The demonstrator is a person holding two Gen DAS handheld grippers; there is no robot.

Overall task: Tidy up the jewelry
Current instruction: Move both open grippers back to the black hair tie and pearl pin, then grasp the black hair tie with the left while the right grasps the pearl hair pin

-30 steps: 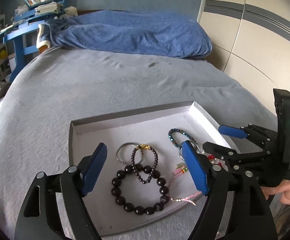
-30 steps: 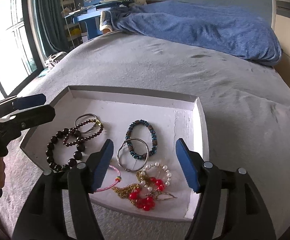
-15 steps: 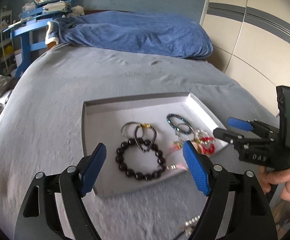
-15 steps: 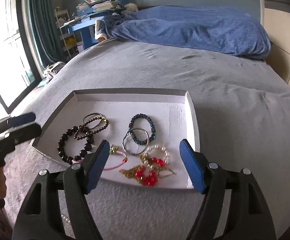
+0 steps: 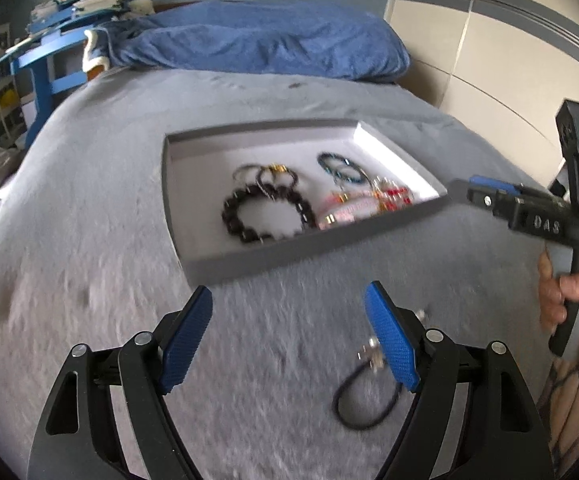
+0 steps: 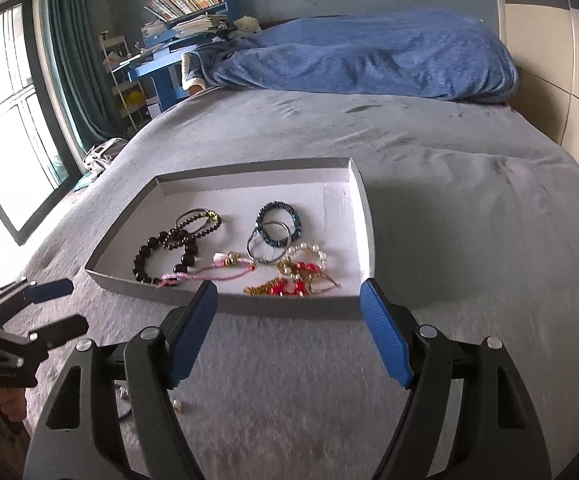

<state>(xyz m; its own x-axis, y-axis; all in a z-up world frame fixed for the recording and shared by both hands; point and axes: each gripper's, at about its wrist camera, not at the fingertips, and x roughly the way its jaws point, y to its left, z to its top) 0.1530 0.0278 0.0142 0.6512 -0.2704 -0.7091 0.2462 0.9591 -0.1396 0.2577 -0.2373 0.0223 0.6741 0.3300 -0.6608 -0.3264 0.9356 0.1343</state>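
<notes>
A grey tray (image 5: 289, 256) (image 6: 289, 308) lies on the grey bed. In it are a black bead bracelet (image 6: 141, 256), a blue bead bracelet (image 6: 289, 212), a pink cord bracelet (image 6: 217, 274) and a red and gold piece (image 6: 289, 288). A black cord bracelet (image 5: 339, 394) with a metal clasp lies on the bed outside the tray, partly behind my left gripper's right finger. My left gripper (image 5: 287, 292) (image 6: 73, 304) hangs short of the tray, its jaws closing slightly with nothing between them. My right gripper (image 6: 288, 284) (image 5: 465, 184) is open and empty at the tray's near wall.
A rumpled blue blanket (image 5: 269, 44) lies across the far end of the bed. A blue desk stacked with books (image 5: 61, 40) stands at the back left, a window (image 6: 1, 140) to the left, and pale wardrobe panels (image 5: 489, 60) to the right. A person's hand (image 5: 577, 304) holds the right gripper.
Both grippers drew back from over the tray toward the near side of the bed. The black cord bracelet came into the left wrist view. The right jaws widened.
</notes>
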